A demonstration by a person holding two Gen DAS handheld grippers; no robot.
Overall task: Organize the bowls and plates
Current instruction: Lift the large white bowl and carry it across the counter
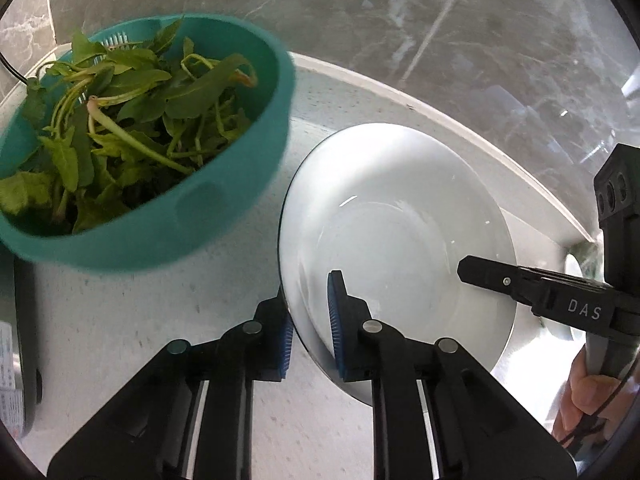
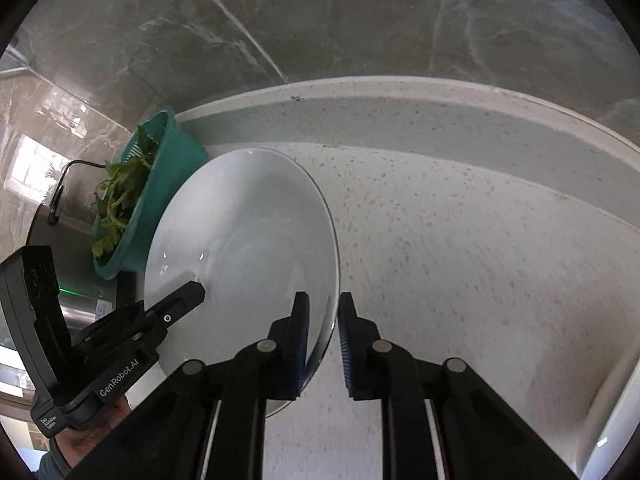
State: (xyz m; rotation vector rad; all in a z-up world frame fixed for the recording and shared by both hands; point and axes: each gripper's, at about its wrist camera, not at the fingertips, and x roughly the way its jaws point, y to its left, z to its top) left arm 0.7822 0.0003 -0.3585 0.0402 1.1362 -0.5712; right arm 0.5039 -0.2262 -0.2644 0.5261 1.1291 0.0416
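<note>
A white deep plate (image 1: 396,216) stands on the speckled counter; it also shows in the right wrist view (image 2: 248,232). My left gripper (image 1: 310,330) straddles its left rim, one blue pad inside and one outside, with a gap to the rim. My right gripper (image 2: 324,340) straddles the opposite rim the same way, jaws a little apart. Each gripper shows in the other's view: the right one (image 1: 480,272) over the plate's right side, the left one (image 2: 188,296) over its left side.
A teal colander (image 1: 224,208) full of green leaves stands just left of the plate, also in the right wrist view (image 2: 168,148). A grey marble wall (image 1: 400,20) rises behind the counter's raised back edge (image 2: 400,92). A steel appliance (image 2: 80,304) stands at the far left.
</note>
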